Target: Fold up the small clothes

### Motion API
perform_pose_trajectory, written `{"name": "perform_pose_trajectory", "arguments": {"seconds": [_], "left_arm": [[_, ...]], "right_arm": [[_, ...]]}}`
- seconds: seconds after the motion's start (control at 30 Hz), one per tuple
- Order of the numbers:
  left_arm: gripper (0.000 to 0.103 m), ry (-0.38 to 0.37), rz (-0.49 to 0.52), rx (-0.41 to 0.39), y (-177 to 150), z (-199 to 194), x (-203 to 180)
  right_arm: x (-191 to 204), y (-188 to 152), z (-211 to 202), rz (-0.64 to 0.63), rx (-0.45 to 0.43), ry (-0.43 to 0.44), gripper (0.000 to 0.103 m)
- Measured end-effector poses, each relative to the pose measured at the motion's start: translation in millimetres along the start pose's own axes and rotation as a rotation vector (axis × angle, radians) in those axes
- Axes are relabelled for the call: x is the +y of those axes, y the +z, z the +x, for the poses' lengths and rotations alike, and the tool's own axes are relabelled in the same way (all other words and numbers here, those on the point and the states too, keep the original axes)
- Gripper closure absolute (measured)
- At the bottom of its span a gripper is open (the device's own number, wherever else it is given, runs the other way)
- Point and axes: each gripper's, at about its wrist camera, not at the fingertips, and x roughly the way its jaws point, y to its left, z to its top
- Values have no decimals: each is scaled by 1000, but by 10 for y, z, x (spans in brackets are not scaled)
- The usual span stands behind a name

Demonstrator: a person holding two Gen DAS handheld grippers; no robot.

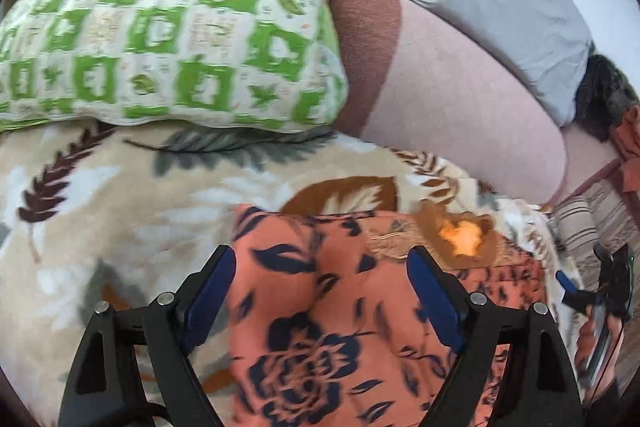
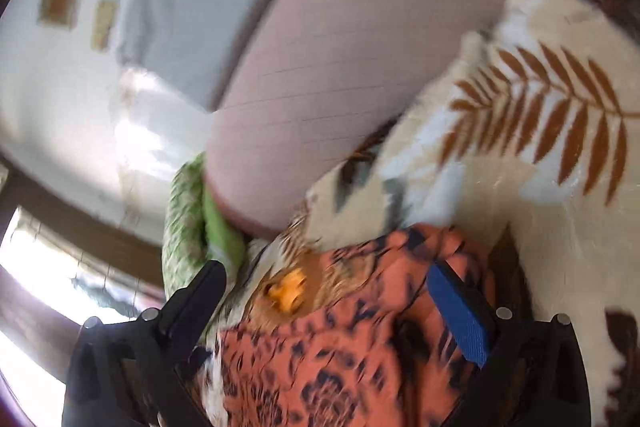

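We see the left gripper (image 1: 322,291) as two black angular arms, each lined on its inner face with a dark blue pad (image 1: 210,297). Round silver pins (image 1: 165,298) sit at the joints, two on each side, and triangular cut-outs lighten the outer links. A black cable (image 1: 140,413) curls at the lower left of its frame. The right gripper (image 2: 332,307) has the same build: black arms, silver pins (image 2: 150,314), and a brighter blue pad (image 2: 460,315) with a woven texture. In the left view it shows again at the right edge, black with a blue tip, held in a hand (image 1: 598,343).
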Motion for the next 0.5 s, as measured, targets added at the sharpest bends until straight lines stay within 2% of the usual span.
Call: {"name": "perform_pose_trajectory", "arguments": {"seconds": [0.13, 0.17, 0.2, 0.23, 0.3, 0.33, 0.37, 0.43, 0.5], "left_arm": [[16, -153, -21, 61, -63, 86, -16], [16, -168, -21, 81, -81, 117, -15], [16, -155, -16, 100, -90, 183, 11], [16, -74, -13, 114, -97, 275, 86], [29, 106, -54, 150, -128, 434, 349], [29, 52, -97, 129, -147, 417, 497], [33, 31, -119, 115, -149, 350, 537], [33, 42, -122, 121, -130, 222, 467], [33, 0, -111, 82, -138, 41, 351]], "right_arm": [[115, -232, 110, -4, 81, 93, 1], [96, -288, 150, 5, 106, 112, 1], [81, -362, 235, 0, 139, 120, 1], [60, -411, 339, -11, 160, 102, 1], [-97, -469, 427, 22, 176, -17, 1], [-137, -478, 432, 38, 175, -13, 1], [-120, -482, 387, 37, 160, -7, 1], [-6, -476, 317, 13, 150, 16, 1], [127, -485, 316, -18, 139, 30, 1]]}}
